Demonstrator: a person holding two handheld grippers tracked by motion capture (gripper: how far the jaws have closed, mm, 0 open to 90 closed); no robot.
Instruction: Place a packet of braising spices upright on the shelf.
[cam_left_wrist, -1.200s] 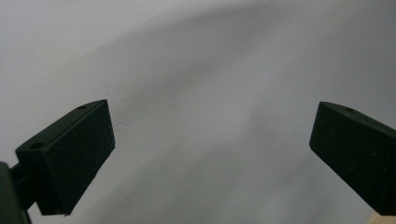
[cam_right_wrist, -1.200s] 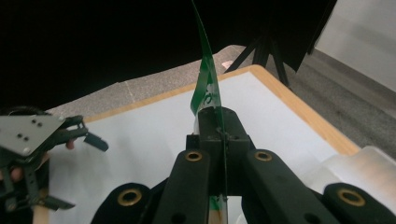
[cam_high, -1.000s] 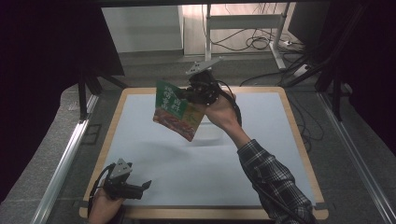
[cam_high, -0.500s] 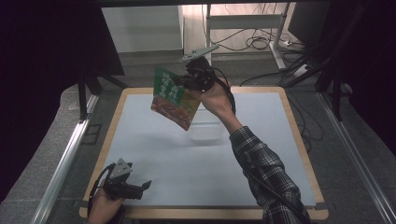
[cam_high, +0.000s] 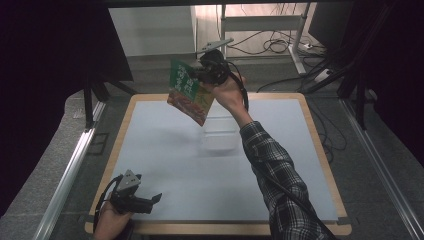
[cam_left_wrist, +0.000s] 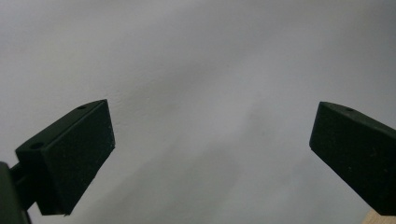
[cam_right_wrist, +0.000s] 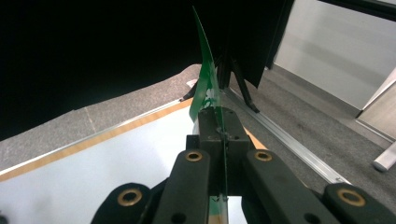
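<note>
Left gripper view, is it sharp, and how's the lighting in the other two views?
Left gripper view: soft, fingers blurred against plain grey table. High view: table evenly lit, surroundings dark, clear tub faint and hard to make out. Right gripper view: packet edge-on and sharp, upper left background black.

The packet (cam_high: 189, 91) is green with white lettering and an orange-red lower part. The sleeve (cam_high: 280, 185) is black-and-white plaid, and the table (cam_high: 165, 150) is pale grey with a wooden rim.
</note>
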